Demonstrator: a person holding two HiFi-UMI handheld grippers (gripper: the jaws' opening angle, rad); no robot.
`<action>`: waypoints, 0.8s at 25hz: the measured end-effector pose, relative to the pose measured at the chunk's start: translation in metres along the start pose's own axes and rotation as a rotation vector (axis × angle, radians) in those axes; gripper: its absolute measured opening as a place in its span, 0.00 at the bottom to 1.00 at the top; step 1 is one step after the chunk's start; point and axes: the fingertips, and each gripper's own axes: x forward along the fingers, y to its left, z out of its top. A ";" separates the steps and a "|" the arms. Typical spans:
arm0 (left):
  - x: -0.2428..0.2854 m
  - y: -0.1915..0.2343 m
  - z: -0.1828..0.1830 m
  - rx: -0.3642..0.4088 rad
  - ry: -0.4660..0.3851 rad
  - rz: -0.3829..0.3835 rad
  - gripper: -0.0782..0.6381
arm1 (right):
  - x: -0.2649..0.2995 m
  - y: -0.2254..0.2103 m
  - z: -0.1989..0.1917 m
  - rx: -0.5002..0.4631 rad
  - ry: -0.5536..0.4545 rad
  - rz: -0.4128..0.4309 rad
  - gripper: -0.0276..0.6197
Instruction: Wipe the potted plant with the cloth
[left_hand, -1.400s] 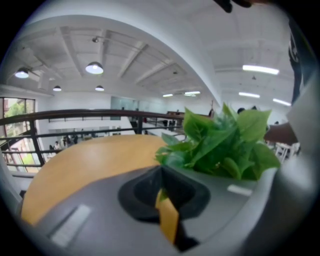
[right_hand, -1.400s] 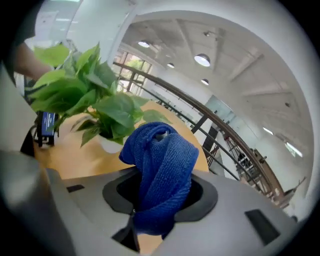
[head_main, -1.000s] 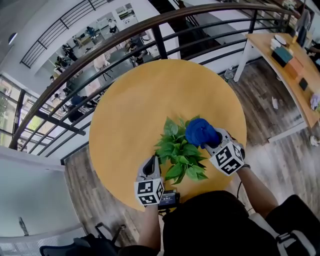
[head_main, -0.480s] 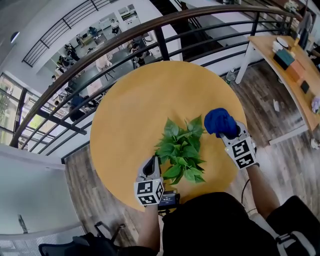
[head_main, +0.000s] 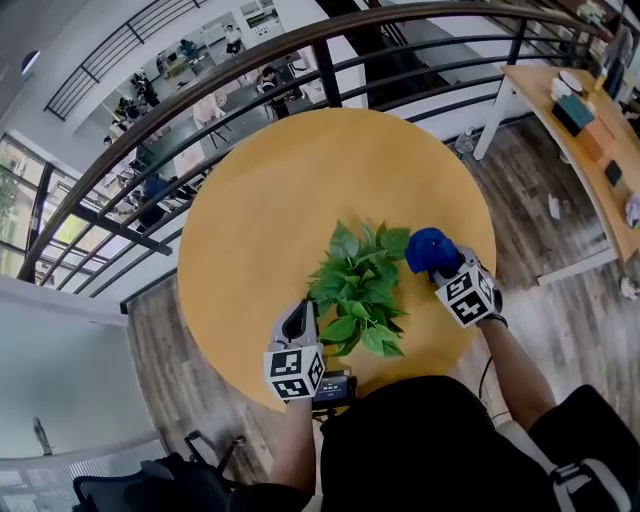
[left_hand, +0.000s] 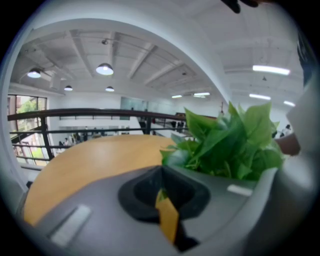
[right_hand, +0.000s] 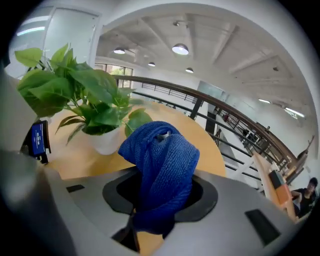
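A leafy green potted plant (head_main: 358, 288) stands on the round yellow table (head_main: 260, 200), toward its near side. In the right gripper view its white pot (right_hand: 102, 141) shows under the leaves (right_hand: 82, 97). My right gripper (head_main: 441, 273) is shut on a bunched blue cloth (head_main: 430, 250), just right of the foliage and near its upper leaves. The cloth (right_hand: 162, 165) bulges out of the right gripper (right_hand: 156, 202) and hides the fingertips. My left gripper (head_main: 299, 318) rests shut at the plant's near-left side. In its own view the left gripper (left_hand: 162, 194) has leaves (left_hand: 232, 142) close on the right.
A dark curved railing (head_main: 300, 55) rings the table's far side, with a lower floor beyond. A wooden desk (head_main: 585, 150) with small items stands at the right. A small dark device (head_main: 335, 386) with a blue label (right_hand: 37, 139) sits at the table's near edge.
The right gripper carried the blue cloth off the top of the plant out to the right, then came lower and back in against the plant's right side. The left gripper stayed put.
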 end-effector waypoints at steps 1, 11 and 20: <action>0.000 0.000 0.000 0.000 -0.001 0.000 0.11 | -0.005 -0.004 -0.006 0.008 0.004 -0.010 0.30; -0.001 -0.002 0.001 0.006 0.004 0.001 0.11 | -0.110 0.046 0.105 0.056 -0.396 0.166 0.30; 0.000 -0.001 0.000 0.009 0.014 0.003 0.11 | -0.066 0.097 0.017 -0.125 -0.127 0.201 0.30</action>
